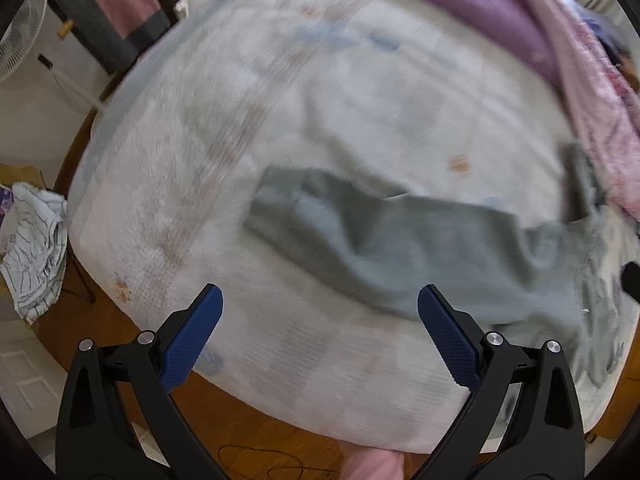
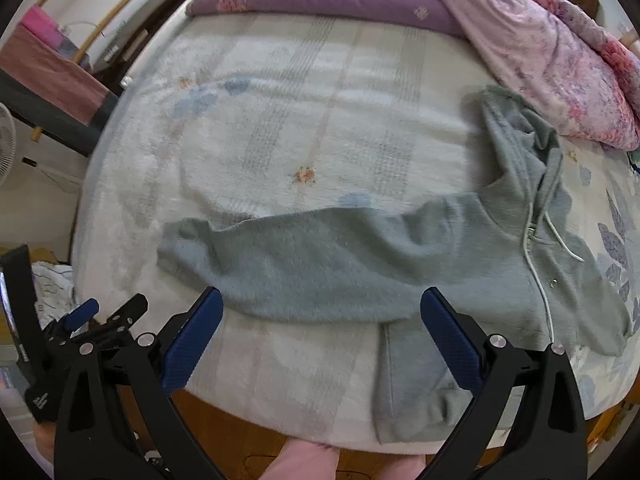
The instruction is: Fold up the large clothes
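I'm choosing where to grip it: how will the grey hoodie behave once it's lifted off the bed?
The grey hoodie will probably go limp and sag between grip points, since it already lies rumpled. Its sleeve over the bed edge would likely dangle. The drawstring may swing loose.

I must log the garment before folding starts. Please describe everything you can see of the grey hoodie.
The hoodie is grey, of soft fleece-like cloth, with a white zip and white drawcords. It lies spread across the blanket, its hood toward the pink quilt. One sleeve is folded across the body; the other hangs toward the near bed edge. It looks wrinkled and not yet folded. Both tongs, left and right, are open and hold nothing.
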`<state>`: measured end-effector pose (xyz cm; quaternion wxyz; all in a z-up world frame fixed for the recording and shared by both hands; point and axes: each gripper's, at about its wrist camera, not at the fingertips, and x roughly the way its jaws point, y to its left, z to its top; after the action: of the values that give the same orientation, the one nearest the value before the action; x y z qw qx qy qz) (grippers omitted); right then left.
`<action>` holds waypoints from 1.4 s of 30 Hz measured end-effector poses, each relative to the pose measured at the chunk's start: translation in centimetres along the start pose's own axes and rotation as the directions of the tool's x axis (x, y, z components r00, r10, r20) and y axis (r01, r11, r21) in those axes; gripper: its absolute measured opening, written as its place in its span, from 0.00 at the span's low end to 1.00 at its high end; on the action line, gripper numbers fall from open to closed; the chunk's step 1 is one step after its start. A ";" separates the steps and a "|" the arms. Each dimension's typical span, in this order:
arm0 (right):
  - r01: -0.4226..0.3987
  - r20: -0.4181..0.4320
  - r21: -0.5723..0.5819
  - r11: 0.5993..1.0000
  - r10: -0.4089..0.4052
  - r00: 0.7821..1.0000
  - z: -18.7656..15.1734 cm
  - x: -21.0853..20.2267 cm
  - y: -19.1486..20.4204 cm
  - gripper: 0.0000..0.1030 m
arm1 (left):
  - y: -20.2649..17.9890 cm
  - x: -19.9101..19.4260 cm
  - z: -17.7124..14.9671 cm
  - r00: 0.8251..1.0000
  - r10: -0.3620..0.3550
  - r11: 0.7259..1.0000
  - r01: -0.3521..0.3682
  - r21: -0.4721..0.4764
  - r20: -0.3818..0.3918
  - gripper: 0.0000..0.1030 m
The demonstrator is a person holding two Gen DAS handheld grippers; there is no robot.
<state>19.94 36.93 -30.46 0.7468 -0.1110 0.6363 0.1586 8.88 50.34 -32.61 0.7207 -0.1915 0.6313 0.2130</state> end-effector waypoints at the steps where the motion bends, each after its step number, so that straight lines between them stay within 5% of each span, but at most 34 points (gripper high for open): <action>1: 0.010 -0.020 -0.008 1.000 -0.010 1.000 0.3 1.3 0.6 0.93 | 0.8 1.9 0.3 0.999 0.000 1.000 -0.001 -0.018 -0.040 0.95; 9: 0.079 -0.091 -0.080 0.994 -0.086 0.992 1.5 7.2 2.6 0.92 | 5.5 10.8 2.6 0.982 -0.160 0.957 0.128 -0.261 -0.104 0.95; 13: 0.120 -0.128 -0.077 0.990 -0.129 0.983 1.1 8.8 1.9 0.92 | 7.4 14.1 3.5 0.956 -0.285 0.878 0.231 -0.420 -0.069 0.94; 14: 0.120 -0.135 -0.066 0.991 -0.128 0.983 1.0 9.1 1.5 0.92 | 7.8 14.7 3.5 0.948 -0.312 0.852 0.251 -0.459 -0.060 0.91; 16: 0.120 -0.148 -0.053 0.991 -0.127 0.981 0.7 9.6 1.1 0.92 | 8.4 15.9 3.5 0.933 -0.357 0.810 0.283 -0.514 -0.049 0.69; 18: 0.129 -0.163 -0.046 0.991 -0.135 0.977 0.6 10.1 0.7 0.92 | 8.9 16.7 3.4 0.938 -0.343 0.799 0.260 -0.543 -0.055 0.62; 22: 0.132 -0.178 -0.033 0.991 -0.136 0.975 0.1 10.4 0.2 0.92 | 9.4 17.1 3.4 0.958 -0.284 0.819 0.217 -0.531 -0.048 0.18; 23: 0.130 -0.177 -0.033 0.991 -0.134 0.975 0.0 10.3 0.1 0.92 | 9.5 16.7 3.4 0.960 -0.277 0.828 0.221 -0.515 -0.033 0.16; 31: 0.122 -0.172 -0.029 0.992 -0.125 0.977 -0.1 9.0 -0.4 0.92 | 7.7 11.5 3.4 0.991 -0.136 0.937 0.133 -0.323 0.013 0.13; 42: 0.114 -0.114 0.110 0.987 -0.101 0.988 -0.2 4.1 -6.6 0.92 | -3.2 1.7 5.0 0.990 -0.068 0.996 0.074 -0.046 0.126 0.13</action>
<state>22.83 31.17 -34.82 0.7238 -0.1101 0.6771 0.0745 14.97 50.48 -33.61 0.7607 -0.2181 0.5724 0.2145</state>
